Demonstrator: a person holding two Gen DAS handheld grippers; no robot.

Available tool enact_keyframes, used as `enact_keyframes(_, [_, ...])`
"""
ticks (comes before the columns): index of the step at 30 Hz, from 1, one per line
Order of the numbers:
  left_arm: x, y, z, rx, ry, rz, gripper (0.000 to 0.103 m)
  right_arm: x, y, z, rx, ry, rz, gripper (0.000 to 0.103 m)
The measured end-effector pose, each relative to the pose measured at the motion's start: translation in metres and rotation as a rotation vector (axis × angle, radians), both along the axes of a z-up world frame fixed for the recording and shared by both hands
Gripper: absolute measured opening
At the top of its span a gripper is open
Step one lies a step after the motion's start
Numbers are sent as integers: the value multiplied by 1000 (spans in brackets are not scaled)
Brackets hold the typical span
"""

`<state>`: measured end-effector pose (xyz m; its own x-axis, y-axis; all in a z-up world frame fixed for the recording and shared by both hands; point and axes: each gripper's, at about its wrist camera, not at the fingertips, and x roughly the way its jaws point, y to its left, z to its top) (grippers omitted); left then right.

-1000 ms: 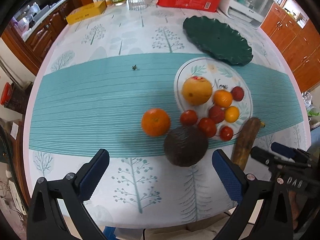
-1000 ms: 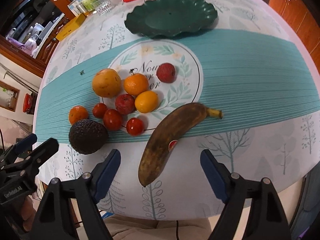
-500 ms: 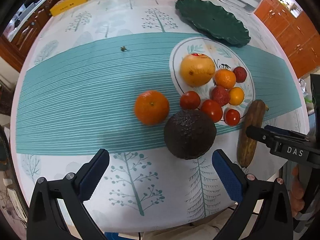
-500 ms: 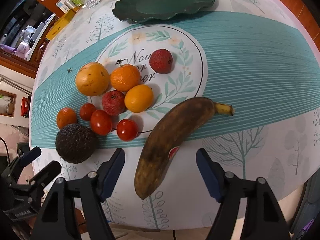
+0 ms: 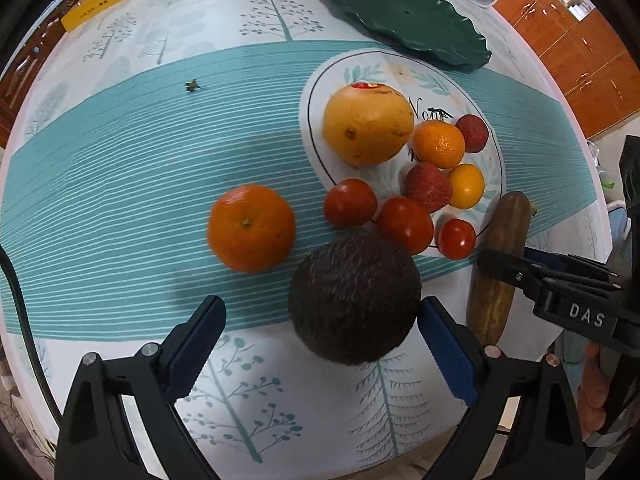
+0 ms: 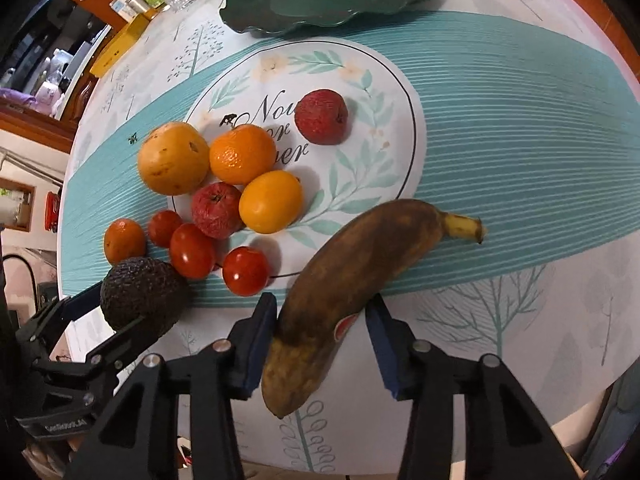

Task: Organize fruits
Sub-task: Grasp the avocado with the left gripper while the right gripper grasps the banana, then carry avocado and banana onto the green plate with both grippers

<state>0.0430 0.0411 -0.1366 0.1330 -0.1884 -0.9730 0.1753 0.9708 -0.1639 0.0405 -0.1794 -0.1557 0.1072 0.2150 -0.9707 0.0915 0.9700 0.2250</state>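
Observation:
A dark avocado (image 5: pixel 354 300) lies near the table's front edge, between the fingers of my left gripper (image 5: pixel 320 346). Those jaws are closing; the right pad (image 5: pixel 448 356) is beside the avocado and the left one stands well off it. A brown overripe banana (image 6: pixel 352 276) lies with its blunt end between the fingers of my right gripper (image 6: pixel 320 340). Its jaws are closing too, with the pads nearly at the skin and the banana resting on the cloth. The left gripper (image 6: pixel 80 340) also shows around the avocado (image 6: pixel 142 292) in the right wrist view.
A mandarin (image 5: pixel 252 226), tomatoes (image 5: pixel 406 224), a large yellow fruit (image 5: pixel 368 124) and small red and orange fruits sit on or beside a white printed circle (image 6: pixel 380 92). An empty green plate (image 5: pixel 400 16) stands behind. A yellow box (image 5: pixel 104 8) and a glass are at the back.
Both grippers have sunk toward the table. The right jaws have narrowed a lot around the banana's end. The left jaws narrowed slightly and now straddle the avocado.

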Motion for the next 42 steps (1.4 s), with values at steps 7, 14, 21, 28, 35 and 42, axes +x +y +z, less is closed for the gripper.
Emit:
enact_keyframes(7, [8, -11, -7, -16, 23, -19, 90, 1, -1, 4, -44, -3, 60, 42])
enact_keyframes(14, [15, -20, -21, -42, 52, -29, 67, 2, -5, 4, -25, 7, 70, 41])
enact_keyframes(21, [15, -30, -25, -15, 22, -43, 66, 6, -9, 0, -4, 17, 24, 43])
enact_keyframes(28, [9, -37, -29, -13, 7, -41, 65, 1, -7, 6, -19, -26, 52, 38])
enact_keyframes(35, [-1, -32, -19, -26, -7, -17, 65, -1, -12, 31, -29, -112, 64, 37])
enact_keyframes(42, [8, -39, 19, -71, -83, -16, 65, -2, -19, 65, 7, -180, 50, 37])
